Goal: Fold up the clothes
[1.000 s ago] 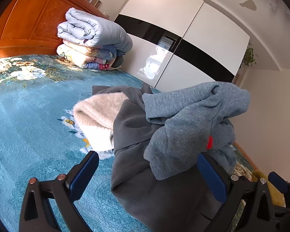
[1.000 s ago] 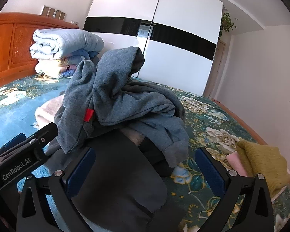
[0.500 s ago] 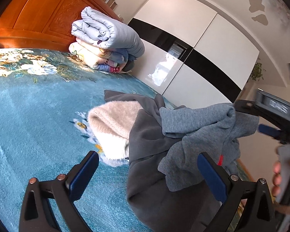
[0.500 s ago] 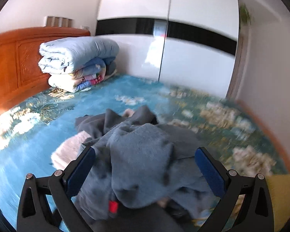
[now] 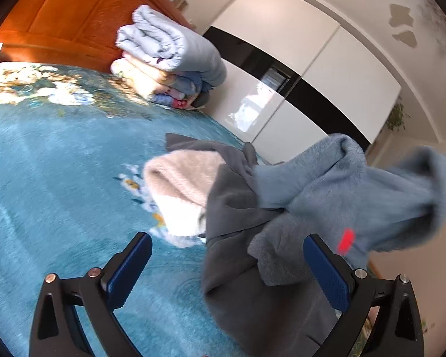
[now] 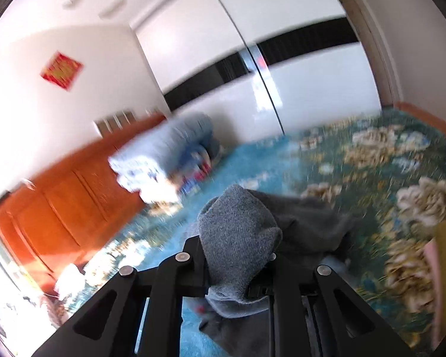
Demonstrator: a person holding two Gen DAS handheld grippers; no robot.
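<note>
Here your right gripper (image 6: 238,270) is tilted and lifted over the bed (image 5: 44,178), its fingers clamped on a fold of the blue-grey sweater (image 6: 238,238). Your left gripper (image 5: 227,270) hangs low above the bedspread, fingers spread wide and empty. In the left view the sweater (image 5: 356,199) is raised toward the right, stretching roughly left to right, its red tag (image 5: 345,236) facing you. Under it lie a dark grey garment (image 5: 232,208) and a cream fleece piece (image 5: 181,184). Folded quilts (image 5: 169,59) sit well apart by the wooden headboard (image 5: 74,15).
</note>
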